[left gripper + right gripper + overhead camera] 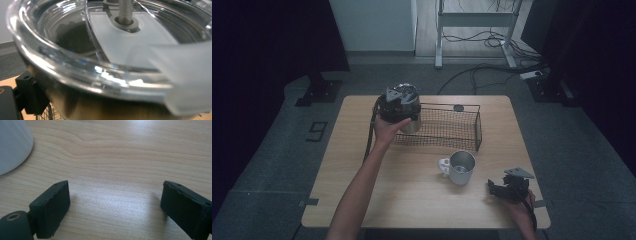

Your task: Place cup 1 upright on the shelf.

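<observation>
Pale woodgrain table [412, 190] bears steel tumbler [411, 124], clear-lidded.

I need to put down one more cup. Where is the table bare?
Bare: the wide near-left table, left of the metal mug, and the strip between the mug and the right gripper. Crowded: the wire basket, where the left gripper holds a lidded tumbler.

High view dim, dark edges; gripper views blurred close up, glare.

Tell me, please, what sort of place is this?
Probably a lab or recording workspace: a small wooden table on grey carpet, dark curtains at both sides, and loose cables on the floor by a metal frame.
</observation>
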`<state>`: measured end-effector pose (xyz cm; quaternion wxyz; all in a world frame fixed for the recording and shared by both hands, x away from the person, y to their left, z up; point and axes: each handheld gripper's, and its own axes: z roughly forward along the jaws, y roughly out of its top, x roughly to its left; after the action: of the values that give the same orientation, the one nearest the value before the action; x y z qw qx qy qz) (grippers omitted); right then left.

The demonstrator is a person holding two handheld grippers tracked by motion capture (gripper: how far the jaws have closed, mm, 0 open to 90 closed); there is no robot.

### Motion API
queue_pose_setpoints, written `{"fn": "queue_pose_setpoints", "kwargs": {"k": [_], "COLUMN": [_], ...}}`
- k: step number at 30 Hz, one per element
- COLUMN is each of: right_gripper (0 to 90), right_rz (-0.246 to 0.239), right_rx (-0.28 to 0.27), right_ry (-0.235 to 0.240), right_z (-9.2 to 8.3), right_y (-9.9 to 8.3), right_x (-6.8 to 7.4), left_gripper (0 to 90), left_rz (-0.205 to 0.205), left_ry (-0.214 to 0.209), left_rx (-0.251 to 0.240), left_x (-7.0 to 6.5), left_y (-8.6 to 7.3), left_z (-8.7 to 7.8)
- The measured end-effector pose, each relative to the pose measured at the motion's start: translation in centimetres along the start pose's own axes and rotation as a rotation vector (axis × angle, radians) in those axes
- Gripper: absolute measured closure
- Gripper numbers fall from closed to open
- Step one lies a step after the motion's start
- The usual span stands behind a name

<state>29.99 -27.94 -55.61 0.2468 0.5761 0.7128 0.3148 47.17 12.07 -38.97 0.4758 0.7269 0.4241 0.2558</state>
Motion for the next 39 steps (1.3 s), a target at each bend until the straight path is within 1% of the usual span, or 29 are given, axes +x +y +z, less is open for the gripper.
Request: {"fn": "queue_pose_setpoints", "kwargs": {"k": [4, 11, 12, 13, 17, 25, 33, 39], "right_gripper": [8.5, 8.5, 8.6, 8.6, 8.6, 8.7, 8.7, 8.7], "right_rz": [0.0, 0.0, 0.0, 0.0, 0.0, 0.0, 0.0, 0.0], "right_rx": [0.0, 0.0, 0.0, 0.0, 0.0, 0.0, 0.0, 0.0], "right_ry": [0.0, 0.0, -0.001, 0.0, 0.001, 0.001, 0.001, 0.001], "right_z": [0.0, 0.0, 0.0, 0.0, 0.0, 0.0, 0.0, 0.0], "right_y": [0.0, 0.0, 0.0, 0.0, 0.0, 0.0, 0.0, 0.0], "right_x": [0.0, 0.0, 0.0, 0.0, 0.0, 0.0, 0.0, 0.0], "left_gripper": [3.9, 3.9, 3.9, 3.9, 3.9, 3.9, 3.9, 3.9], "left_rz": [-0.015, -0.02, -0.016, -0.021, -0.008, -0.032, -0.039, -0.047], "left_ry": [0.003, 0.005, 0.006, 0.007, 0.006, 0.008, 0.015, 0.019], "left_rx": [0.004, 0.01, 0.012, 0.013, 0.012, 0.031, 0.046, 0.06], "left_x": [0.2, 0.4, 0.4, 0.4, 0.4, 0.8, 1.1, 1.3], "left_y": [-0.1, -0.4, -0.4, -0.4, -0.6, -0.9, -1.4, -2.2], "left_z": [0.4, 1.0, 1.2, 1.3, 1.7, 2.5, 3.0, 3.4]}}
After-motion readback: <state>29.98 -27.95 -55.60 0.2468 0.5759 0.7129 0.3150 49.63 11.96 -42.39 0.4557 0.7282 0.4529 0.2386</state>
